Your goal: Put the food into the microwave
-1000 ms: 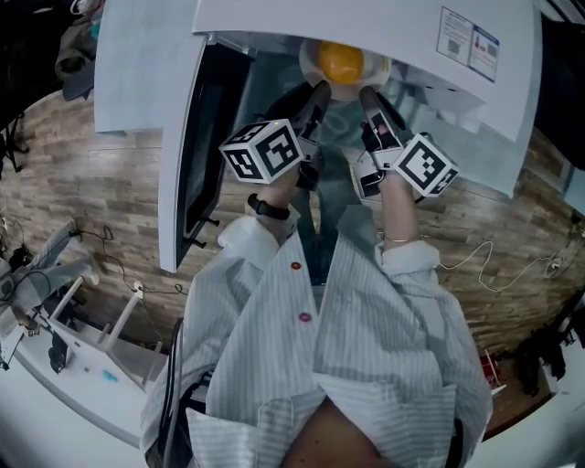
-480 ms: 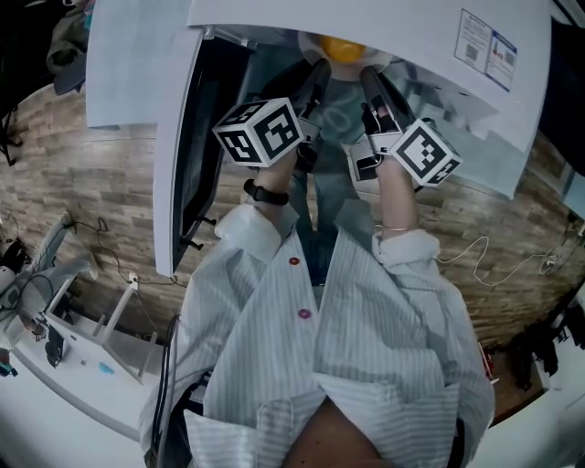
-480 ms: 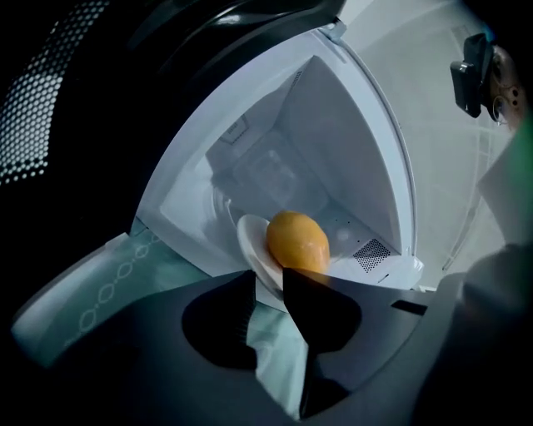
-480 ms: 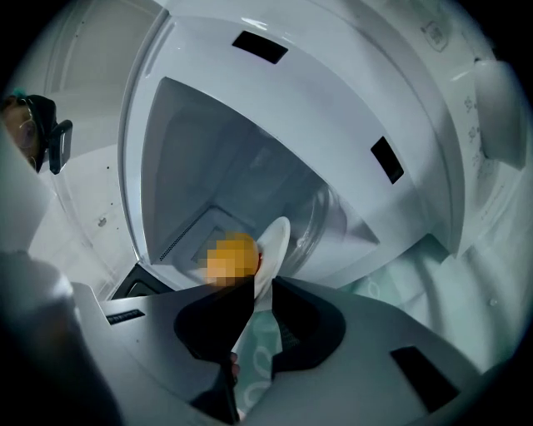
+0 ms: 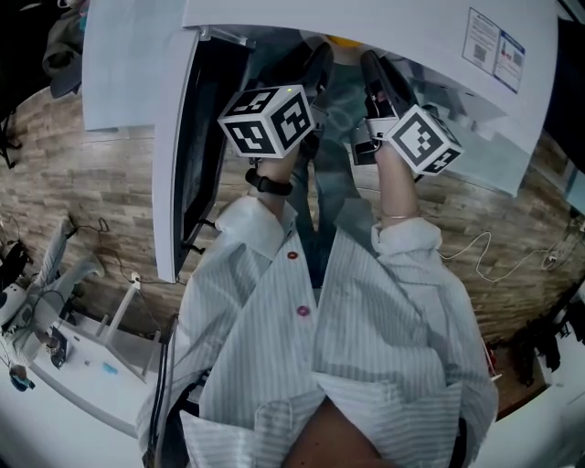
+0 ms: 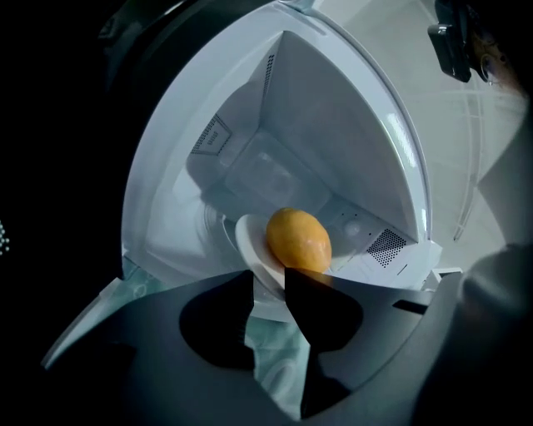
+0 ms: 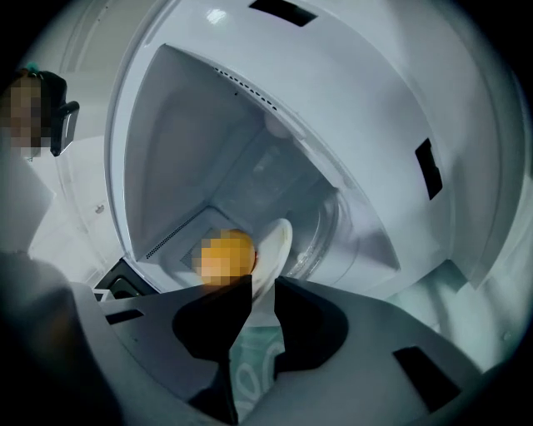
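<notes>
Looking down from the head view, we saw only a sliver of the orange food (image 5: 345, 40); the microwave's top (image 5: 411, 27) hid the rest and the whole plate (image 6: 248, 246).

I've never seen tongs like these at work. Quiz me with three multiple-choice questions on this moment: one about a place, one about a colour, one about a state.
1. Where is the white plate?
A) inside the microwave
B) on the wooden floor
C) in the person's lap

2. What colour is the food on it?
A) green
B) orange-yellow
C) purple

3. How is the door of the microwave?
A) shut
B) taken off
C) swung open

Answers:
1 A: both gripper views show the plate with the microwave's white inner walls around it.
2 B: the left gripper view shows one rounded orange-yellow piece on the plate.
3 C: the head view shows the door standing out at the left, with the cavity open to both tongs.
</notes>
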{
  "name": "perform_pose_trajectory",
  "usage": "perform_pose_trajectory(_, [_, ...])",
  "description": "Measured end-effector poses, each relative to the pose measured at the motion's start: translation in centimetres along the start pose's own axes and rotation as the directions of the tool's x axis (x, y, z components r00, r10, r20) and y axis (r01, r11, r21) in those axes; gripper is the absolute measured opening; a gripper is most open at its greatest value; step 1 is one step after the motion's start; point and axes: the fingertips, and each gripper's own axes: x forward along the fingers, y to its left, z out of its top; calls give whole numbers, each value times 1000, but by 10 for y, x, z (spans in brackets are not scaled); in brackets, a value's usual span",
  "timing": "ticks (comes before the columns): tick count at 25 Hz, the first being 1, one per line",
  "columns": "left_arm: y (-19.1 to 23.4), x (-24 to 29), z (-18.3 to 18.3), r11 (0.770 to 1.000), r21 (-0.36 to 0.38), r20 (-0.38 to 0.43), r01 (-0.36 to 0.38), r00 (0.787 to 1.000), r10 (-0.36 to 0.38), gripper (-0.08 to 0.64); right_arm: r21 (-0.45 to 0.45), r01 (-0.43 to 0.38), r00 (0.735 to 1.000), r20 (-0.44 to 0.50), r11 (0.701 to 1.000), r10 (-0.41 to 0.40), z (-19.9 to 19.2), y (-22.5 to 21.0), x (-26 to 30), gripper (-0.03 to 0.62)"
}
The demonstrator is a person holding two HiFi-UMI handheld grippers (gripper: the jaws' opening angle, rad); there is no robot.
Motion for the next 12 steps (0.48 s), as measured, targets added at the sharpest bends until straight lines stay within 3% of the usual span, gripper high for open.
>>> perform_pose_trajectory(7, [2,8,3,999,51,5,-17,1000,17,117,-50,22,1000,0,999,-22,3,0,7,94])
perform_pose_trajectory(12, [3,11,5,995,98,3,-31,1000,31,126,-143,67,998,-4,988,-68,7,0,11,105])
